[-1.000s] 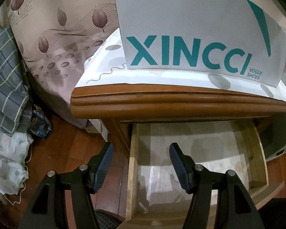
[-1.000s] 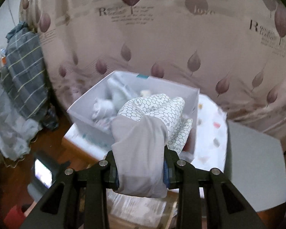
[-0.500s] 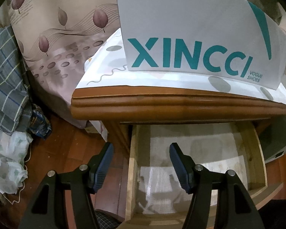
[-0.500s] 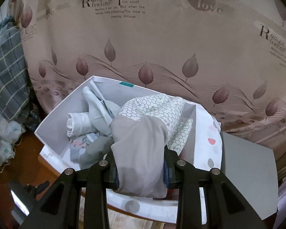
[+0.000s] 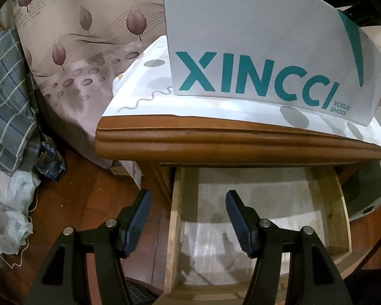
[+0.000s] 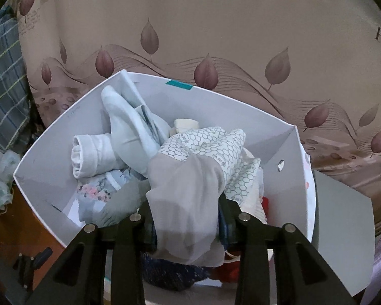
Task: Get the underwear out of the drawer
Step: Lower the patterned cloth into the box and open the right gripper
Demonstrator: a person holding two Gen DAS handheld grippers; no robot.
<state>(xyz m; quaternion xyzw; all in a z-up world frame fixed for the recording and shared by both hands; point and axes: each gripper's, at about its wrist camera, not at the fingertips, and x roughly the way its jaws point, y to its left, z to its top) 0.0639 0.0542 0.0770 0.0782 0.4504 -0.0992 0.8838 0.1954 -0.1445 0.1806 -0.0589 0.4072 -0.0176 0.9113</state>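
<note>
My right hand-held gripper (image 6: 188, 225) is clamped on the underwear (image 6: 190, 175), a grey piece with a white honeycomb-print part, holding it over the open white shoe box (image 6: 45, 157), which already holds other rolled and folded garments (image 6: 109, 147). My left hand-held gripper (image 5: 186, 218) hangs with its jaws spread and nothing between them, above the left front edge of the pulled-out wooden drawer (image 5: 327, 203). The drawer sits under the tabletop (image 5: 216, 137) that carries the shoe box.
</note>
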